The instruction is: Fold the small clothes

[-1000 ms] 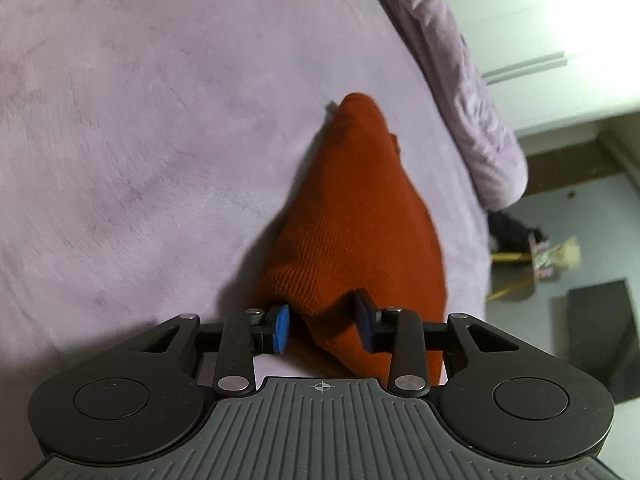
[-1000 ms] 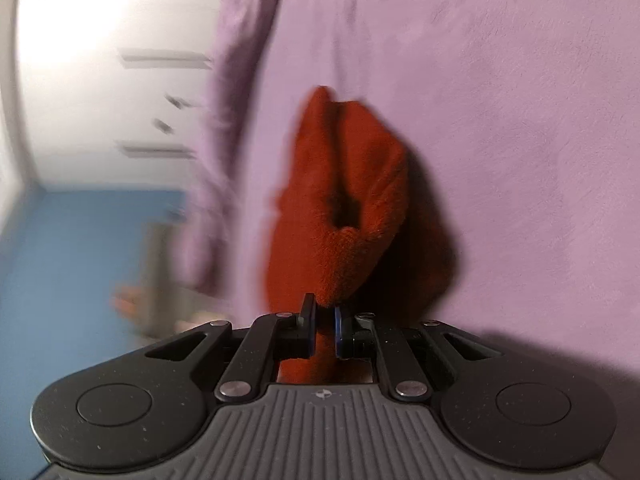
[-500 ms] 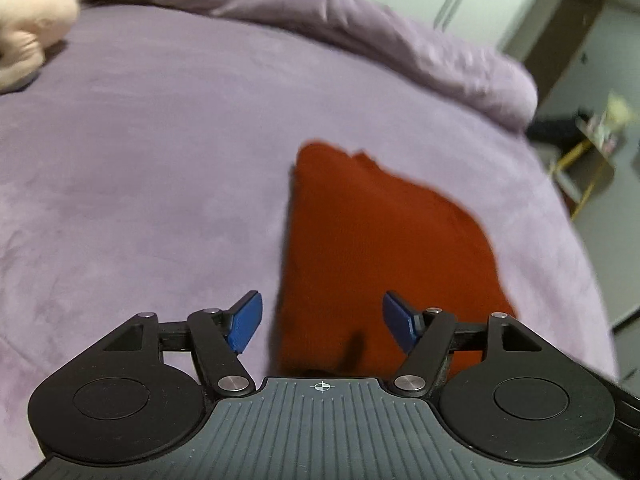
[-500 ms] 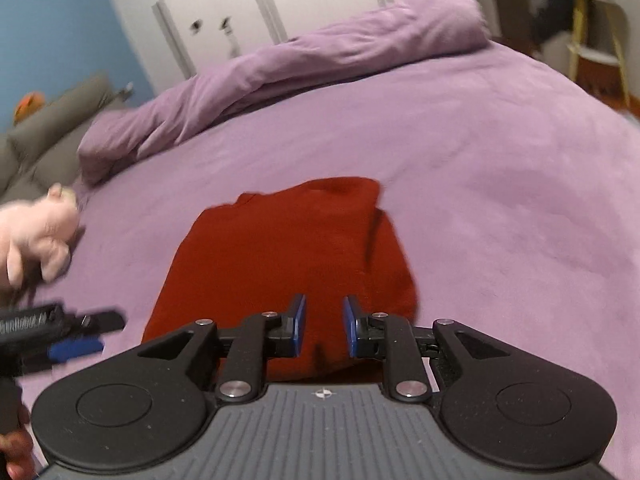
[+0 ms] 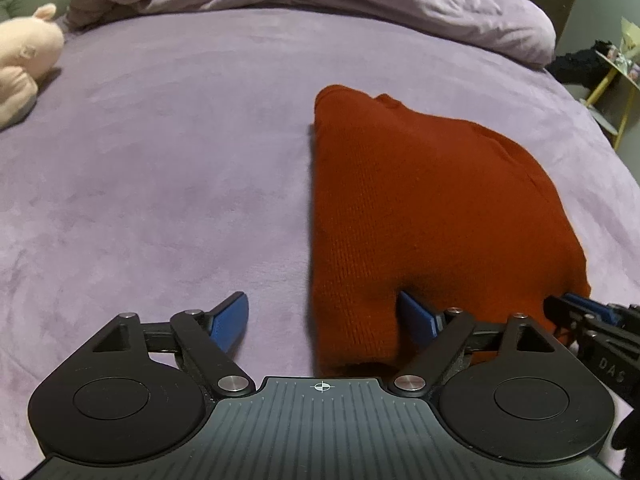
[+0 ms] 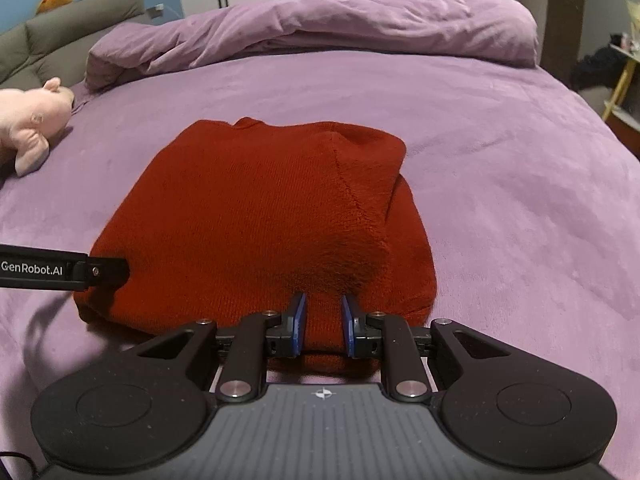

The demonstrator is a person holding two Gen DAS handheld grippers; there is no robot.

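Observation:
A rust-red knitted garment (image 5: 420, 208) lies folded flat on the purple bed cover (image 5: 160, 168); it also shows in the right wrist view (image 6: 256, 216). My left gripper (image 5: 324, 316) is wide open at the garment's near left corner, one blue pad on the cover, the other against the knit. My right gripper (image 6: 323, 320) is open with a narrow gap, its pads at the garment's near edge, holding nothing. The right gripper's tip (image 5: 576, 312) shows at the right of the left wrist view; the left gripper's finger (image 6: 64, 270) shows at the left of the right wrist view.
A rolled purple duvet (image 6: 320, 28) lies across the far side of the bed. A pink plush toy (image 6: 28, 120) sits at the far left. A grey sofa (image 6: 60, 28) and white cupboards stand behind. A yellow stand (image 5: 616, 92) is beyond the bed's right edge.
A second ago both grippers held the garment up by its edge. It now lies flat on the bed; both grippers have let go and opened, the left one wide.

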